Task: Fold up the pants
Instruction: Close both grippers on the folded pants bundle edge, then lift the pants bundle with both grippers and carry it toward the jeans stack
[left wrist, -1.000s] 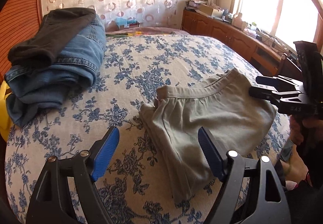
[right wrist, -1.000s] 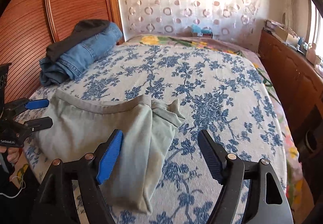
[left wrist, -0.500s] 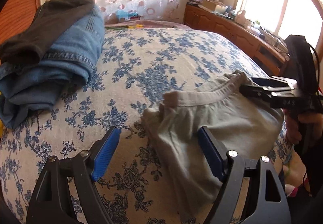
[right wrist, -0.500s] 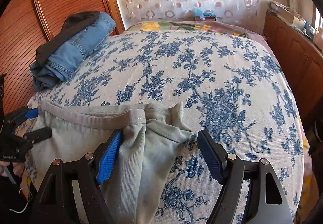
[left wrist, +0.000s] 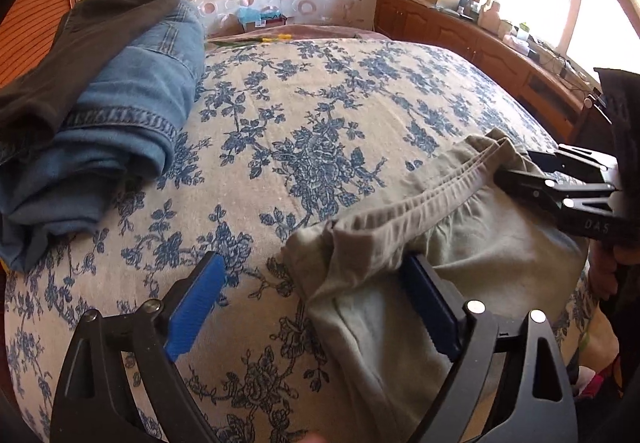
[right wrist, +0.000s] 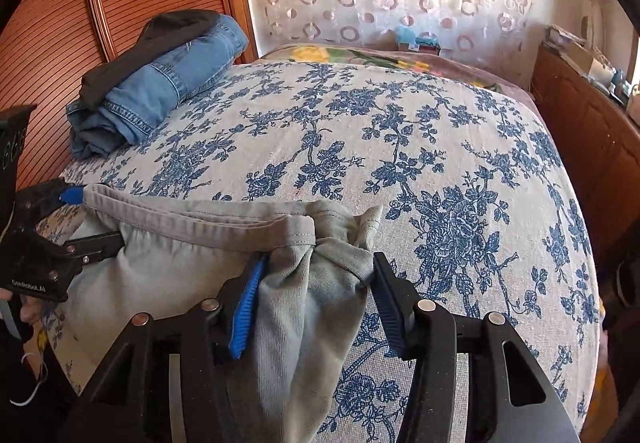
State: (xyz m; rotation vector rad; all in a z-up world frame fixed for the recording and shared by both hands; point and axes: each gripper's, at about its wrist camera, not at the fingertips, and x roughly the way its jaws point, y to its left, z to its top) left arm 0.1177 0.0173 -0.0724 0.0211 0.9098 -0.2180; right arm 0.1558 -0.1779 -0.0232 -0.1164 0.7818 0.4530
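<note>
- The left gripper stands spread, its jaws having just been opening; one end of the waistband lies between them, ungripped.
- The right gripper has just been closing, and its pads now pinch the bunched cloth at the other end of the waistband.
- The grey-green pants lie crumpled at the near edge of the floral bedspread, their legs hanging over it.
- Folded jeans with a dark garment on top sit well apart.
- The step looks like taking hold of both waistband corners; next, the left gripper must close, then both lift and spread the pants flat.
</note>
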